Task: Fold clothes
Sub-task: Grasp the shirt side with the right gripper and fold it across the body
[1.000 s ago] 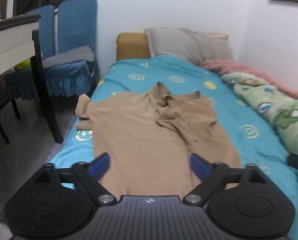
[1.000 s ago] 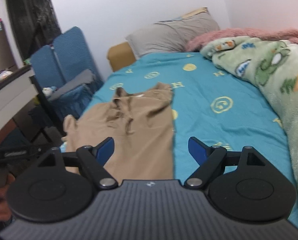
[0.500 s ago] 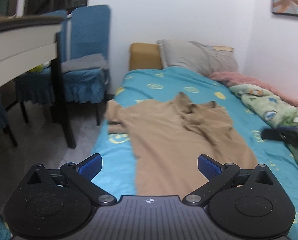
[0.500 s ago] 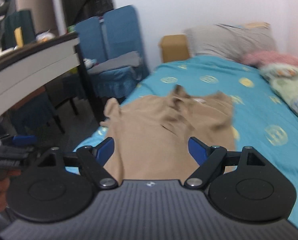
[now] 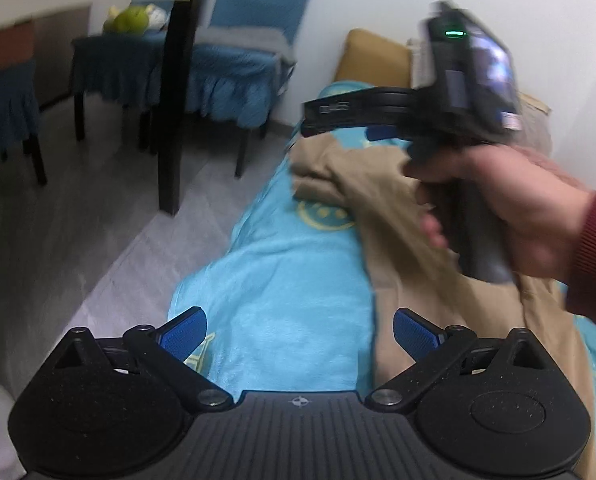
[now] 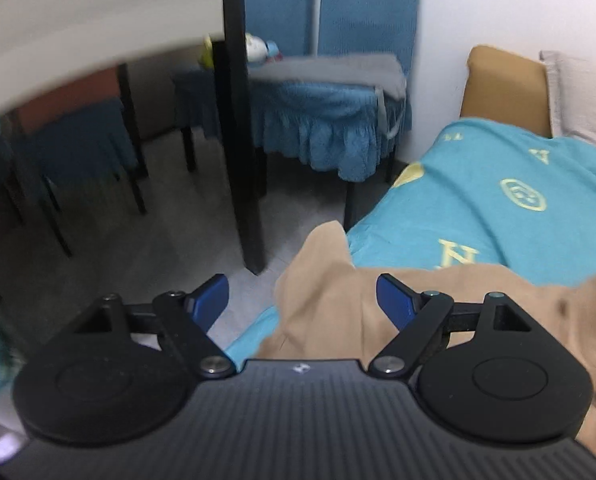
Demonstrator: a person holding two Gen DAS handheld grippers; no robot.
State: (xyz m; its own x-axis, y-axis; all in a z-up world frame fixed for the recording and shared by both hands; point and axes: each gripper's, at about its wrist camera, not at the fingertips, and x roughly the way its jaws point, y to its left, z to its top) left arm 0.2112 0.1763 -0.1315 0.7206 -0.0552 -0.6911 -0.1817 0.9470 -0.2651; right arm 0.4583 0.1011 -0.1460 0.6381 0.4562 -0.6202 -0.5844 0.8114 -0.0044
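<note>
Your left gripper (image 5: 300,330) and right gripper (image 6: 302,300) both have jaws spread wide, gripping nothing. Right one hangs over the tan shirt's (image 5: 410,248) sleeve (image 6: 322,280) at the bed (image 5: 282,288) edge, likely lining up a pinch to fold it inward. Shirt lies flat on the bed, long axis 6-to-12 in the left view, sleeve pointing roughly 10 o'clock.

The shirt (image 5: 410,248) lies on the bed (image 5: 282,292), one sleeve (image 6: 322,276) at its edge. A desk (image 6: 98,20) and chair (image 6: 330,120) stand on the floor left of the bed.
</note>
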